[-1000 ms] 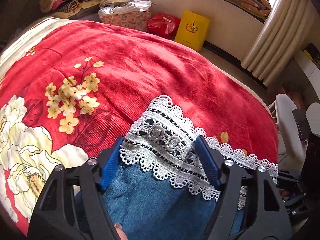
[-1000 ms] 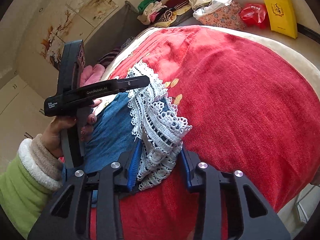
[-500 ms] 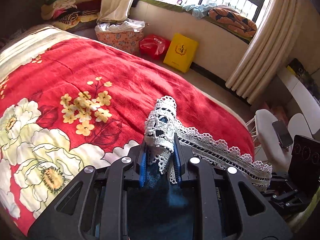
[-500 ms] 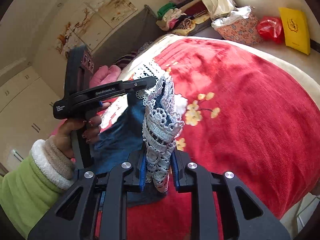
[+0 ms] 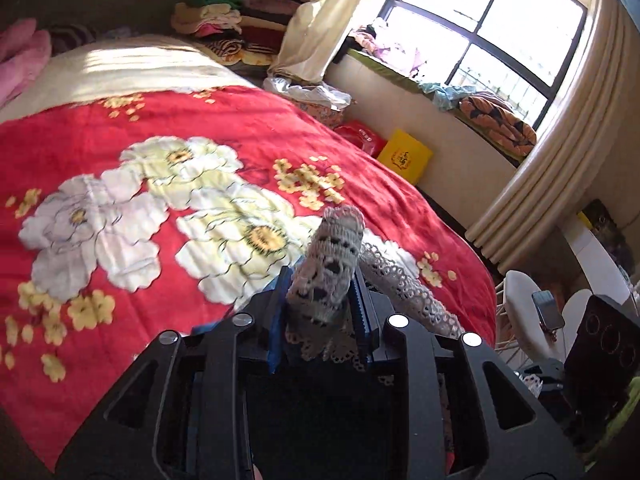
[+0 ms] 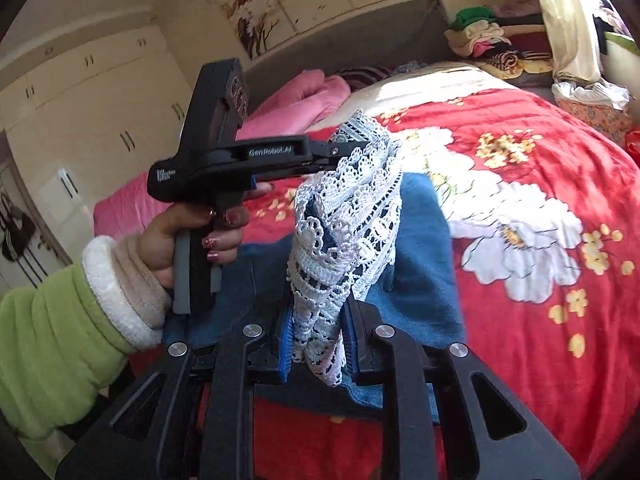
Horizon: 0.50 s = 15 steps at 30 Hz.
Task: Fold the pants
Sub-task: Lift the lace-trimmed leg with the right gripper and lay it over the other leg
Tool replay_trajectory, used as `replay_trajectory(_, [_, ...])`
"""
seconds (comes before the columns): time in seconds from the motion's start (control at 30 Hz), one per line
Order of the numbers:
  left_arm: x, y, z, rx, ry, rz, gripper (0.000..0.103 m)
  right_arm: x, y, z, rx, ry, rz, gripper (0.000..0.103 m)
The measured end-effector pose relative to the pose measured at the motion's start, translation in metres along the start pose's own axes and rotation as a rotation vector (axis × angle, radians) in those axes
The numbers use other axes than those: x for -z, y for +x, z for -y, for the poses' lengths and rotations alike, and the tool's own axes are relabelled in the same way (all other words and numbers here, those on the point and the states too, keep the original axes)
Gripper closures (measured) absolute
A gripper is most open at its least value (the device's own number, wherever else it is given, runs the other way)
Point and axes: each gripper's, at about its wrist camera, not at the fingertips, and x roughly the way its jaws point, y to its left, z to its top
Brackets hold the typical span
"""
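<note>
The pants are blue denim [image 6: 420,248] with a white lace hem [image 6: 352,208], and they hang above the red floral blanket [image 6: 540,160]. My right gripper [image 6: 318,312] is shut on a bunched part of that lace. In the right wrist view a hand in a green sleeve [image 6: 60,340] holds my left gripper [image 6: 356,150], which pinches the lace at its upper edge. In the left wrist view my left gripper [image 5: 321,276] has a wad of lace hem [image 5: 332,248] between its blue pads; its jaws are opening slightly, still pressing on it. Lace trails off to the right.
The red blanket [image 5: 120,140] covers most of the bed. Pink bedding [image 6: 296,100] lies at the headboard. Folded clothes [image 5: 224,24] are stacked beside the bed, with a yellow bag [image 5: 404,156] and a red bag [image 5: 360,136] on the floor. A white chair [image 5: 520,300] stands at right.
Both grippers closed on the lace hem and lifted it off the blanket. They have carried the pants across the bed toward the big white flowers and the headboard.
</note>
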Motion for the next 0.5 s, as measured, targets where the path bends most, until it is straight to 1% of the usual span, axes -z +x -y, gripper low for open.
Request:
replay_trajectory(0.03, [0.008, -0.003, -0.008, -0.009, -0.027, 0.000, 0.077, 0.005, 0.010, -0.007, -0.001, -0.020, -0.027, 0.084])
replay_trajectory(0.07, [0.016, -0.008, -0.018, -0.020, -0.067, 0.008, 0.068, 0.013, 0.018, -0.013, 0.009, -0.038, -0.055, 0.084])
replay_trajectory(0.1, [0.021, -0.012, -0.026, -0.020, -0.108, 0.014, 0.063, 0.019, 0.026, -0.018, 0.013, -0.060, -0.084, 0.084])
replay_trajectory(0.13, [0.025, -0.017, -0.034, -0.016, -0.151, 0.027, 0.053, 0.025, 0.032, -0.023, 0.023, -0.084, -0.104, 0.084])
replay_trajectory(0.17, [0.030, -0.025, -0.042, 0.000, -0.202, 0.052, 0.049, 0.030, 0.037, -0.028, 0.034, -0.105, -0.121, 0.083])
replay_trajectory(0.2, [0.033, -0.032, -0.048, 0.020, -0.244, 0.067, 0.047, 0.034, 0.040, -0.032, 0.043, -0.125, -0.136, 0.082])
replay_trajectory(0.27, [0.040, -0.042, -0.058, 0.046, -0.320, 0.081, 0.034, 0.039, 0.043, -0.037, 0.053, -0.151, -0.151, 0.080])
replay_trajectory(0.3, [0.044, -0.046, -0.060, 0.059, -0.337, 0.085, 0.030, 0.041, 0.045, -0.039, 0.059, -0.164, -0.162, 0.079])
replay_trajectory(0.33, [0.046, -0.048, -0.060, 0.062, -0.351, 0.082, 0.025, 0.042, 0.046, -0.040, 0.057, -0.175, -0.171, 0.076])
replay_trajectory(0.37, [0.049, -0.049, -0.061, 0.066, -0.370, 0.077, 0.022, 0.044, 0.046, -0.042, 0.053, -0.185, -0.176, 0.071])
replay_trajectory(0.4, [0.052, -0.047, -0.062, 0.079, -0.391, 0.067, 0.022, 0.045, 0.048, -0.043, 0.049, -0.190, -0.182, 0.068])
replay_trajectory(0.43, [0.056, -0.046, -0.061, 0.074, -0.405, 0.060, 0.022, 0.047, 0.048, -0.044, 0.032, -0.189, -0.193, 0.056])
replay_trajectory(0.47, [0.058, -0.041, -0.061, 0.051, -0.418, 0.041, 0.022, 0.048, 0.047, -0.047, 0.007, -0.183, -0.197, 0.049])
replay_trajectory(0.5, [0.058, -0.036, -0.061, 0.038, -0.427, 0.024, 0.022, 0.048, 0.044, -0.049, -0.015, -0.181, -0.194, 0.046])
